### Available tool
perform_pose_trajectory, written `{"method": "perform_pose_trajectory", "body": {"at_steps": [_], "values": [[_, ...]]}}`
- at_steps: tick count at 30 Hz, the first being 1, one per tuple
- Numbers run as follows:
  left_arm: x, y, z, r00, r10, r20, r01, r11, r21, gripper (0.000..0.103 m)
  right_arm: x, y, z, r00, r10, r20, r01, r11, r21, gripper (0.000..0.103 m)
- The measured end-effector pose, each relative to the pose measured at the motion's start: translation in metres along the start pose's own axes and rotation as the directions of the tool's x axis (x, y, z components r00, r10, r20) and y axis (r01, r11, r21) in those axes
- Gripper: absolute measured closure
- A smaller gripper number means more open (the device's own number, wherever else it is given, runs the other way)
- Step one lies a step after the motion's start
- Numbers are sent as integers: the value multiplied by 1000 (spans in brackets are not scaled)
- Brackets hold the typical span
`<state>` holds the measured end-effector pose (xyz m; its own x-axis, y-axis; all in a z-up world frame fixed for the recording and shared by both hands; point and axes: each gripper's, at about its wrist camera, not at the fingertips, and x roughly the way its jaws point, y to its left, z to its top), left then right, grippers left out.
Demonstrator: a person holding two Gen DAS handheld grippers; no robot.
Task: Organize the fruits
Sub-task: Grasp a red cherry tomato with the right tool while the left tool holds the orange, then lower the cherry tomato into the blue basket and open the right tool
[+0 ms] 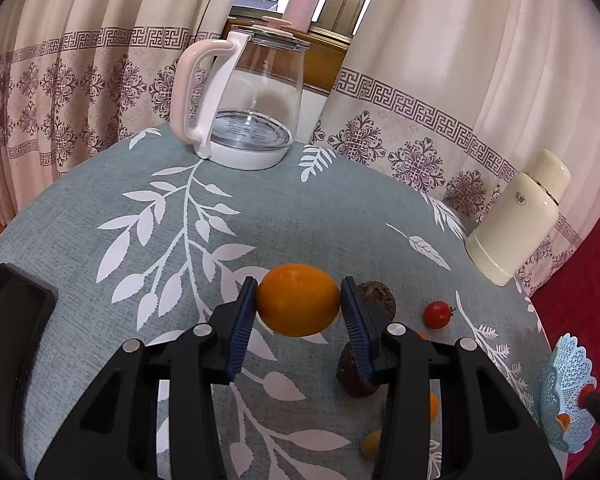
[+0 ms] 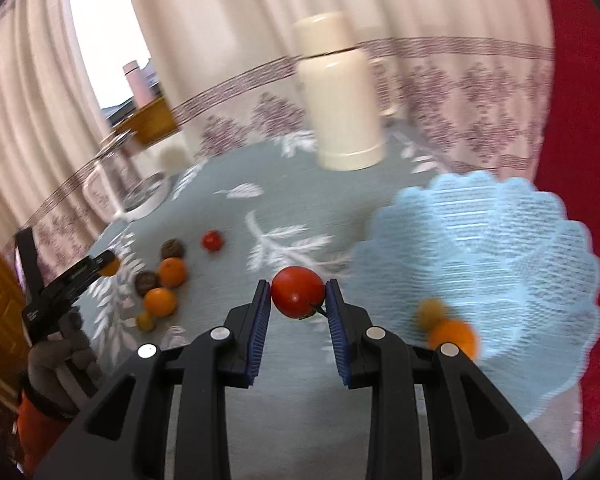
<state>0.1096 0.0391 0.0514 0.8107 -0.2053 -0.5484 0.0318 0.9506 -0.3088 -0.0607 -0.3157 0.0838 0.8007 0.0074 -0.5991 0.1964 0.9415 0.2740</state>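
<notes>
My left gripper (image 1: pixel 299 306) is shut on an orange (image 1: pixel 298 300) and holds it above the tablecloth. Beside it lie two brown fruits (image 1: pixel 376 294), a red tomato (image 1: pixel 437 314) and a small yellow fruit (image 1: pixel 371 444). My right gripper (image 2: pixel 299 294) is shut on a red tomato (image 2: pixel 297 291), just left of the light blue lace basket (image 2: pixel 512 240). The basket holds an orange (image 2: pixel 454 336) and a yellowish fruit (image 2: pixel 431 310). In the right wrist view, loose oranges (image 2: pixel 172 272), brown fruits (image 2: pixel 173 248) and another tomato (image 2: pixel 212 240) lie at the left, near the left gripper (image 2: pixel 104 266).
A glass kettle with a pink handle (image 1: pixel 244 100) stands at the table's far edge. A cream thermos (image 1: pixel 520 216) stands at the right, behind the basket (image 1: pixel 566 392). A black object (image 1: pixel 12 312) lies at the left. Curtains hang behind the table.
</notes>
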Motion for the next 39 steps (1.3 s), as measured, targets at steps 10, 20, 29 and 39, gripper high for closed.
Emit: {"method": "perform_pose_trajectory", "body": {"at_steps": [10, 20, 29, 39], "values": [[-2, -6, -2, 1000, 9, 9, -9, 1000, 27, 59, -32, -58, -14, 983, -182, 19, 181, 982, 45, 74], [-1, -10, -4, 1000, -4, 10, 3, 999, 40, 59, -34, -74, -29, 973, -230, 1, 229, 972, 55, 72], [-2, -17, -5, 1000, -27, 7, 26, 998, 56, 59, -46, -85, -31, 975, -220, 35, 216, 971, 100, 71], [-26, -62, -17, 994, -108, -7, 108, 986, 128, 59, -59, -84, -34, 947, -293, 134, 288, 956, 58, 57]]}}
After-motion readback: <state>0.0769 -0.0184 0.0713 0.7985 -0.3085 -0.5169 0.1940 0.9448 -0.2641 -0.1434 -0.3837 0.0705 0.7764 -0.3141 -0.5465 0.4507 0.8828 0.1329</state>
